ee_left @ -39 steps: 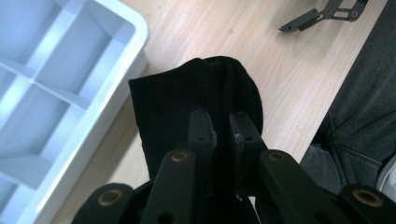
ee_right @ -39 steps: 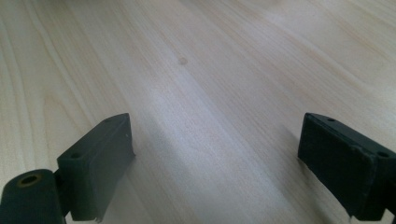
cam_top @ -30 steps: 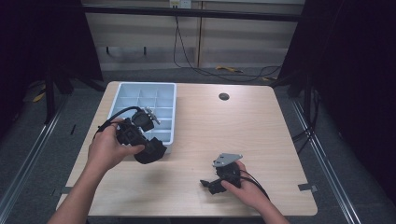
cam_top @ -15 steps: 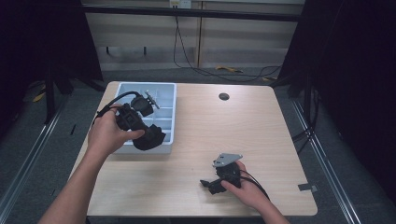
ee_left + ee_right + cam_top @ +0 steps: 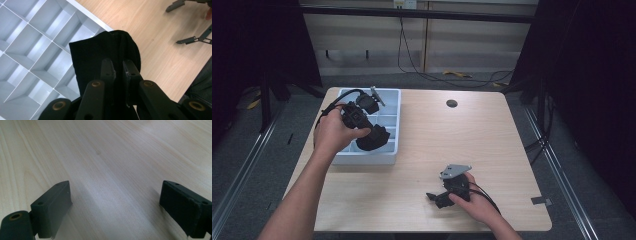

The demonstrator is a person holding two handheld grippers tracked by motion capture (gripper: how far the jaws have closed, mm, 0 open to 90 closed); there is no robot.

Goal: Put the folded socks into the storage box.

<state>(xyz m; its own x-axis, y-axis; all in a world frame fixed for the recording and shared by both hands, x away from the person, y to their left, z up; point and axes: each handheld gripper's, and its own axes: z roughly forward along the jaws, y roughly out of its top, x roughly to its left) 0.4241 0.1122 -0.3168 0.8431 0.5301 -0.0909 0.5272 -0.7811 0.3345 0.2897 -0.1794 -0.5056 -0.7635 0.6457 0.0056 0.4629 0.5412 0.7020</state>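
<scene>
A black piece of cloth (image 5: 373, 138) hangs from my left gripper (image 5: 365, 131), which is shut on it above the near compartments of a light blue divided tray (image 5: 362, 159). In the left gripper view the cloth (image 5: 100, 50) bulges out past my left gripper (image 5: 117, 66), over the tray (image 5: 30, 37) and its right rim. My right gripper (image 5: 435, 197) lies on the wooden table (image 5: 492, 145) at the near right, open. In the right gripper view my right gripper (image 5: 115, 195) has only bare tabletop (image 5: 100, 152) between its jaws. The left gripper view also shows the right gripper (image 5: 172, 26) farther off.
A small dark round hole (image 5: 451, 103) sits in the table near its far edge. The tray holds several compartments with nothing in those that show. Cables (image 5: 447, 75) lie on the floor beyond the table. Dark rails run along both sides.
My left gripper has carried the black cloth away from the person, from the tray's near edge to farther over its compartments. The right gripper has stayed where it was.
</scene>
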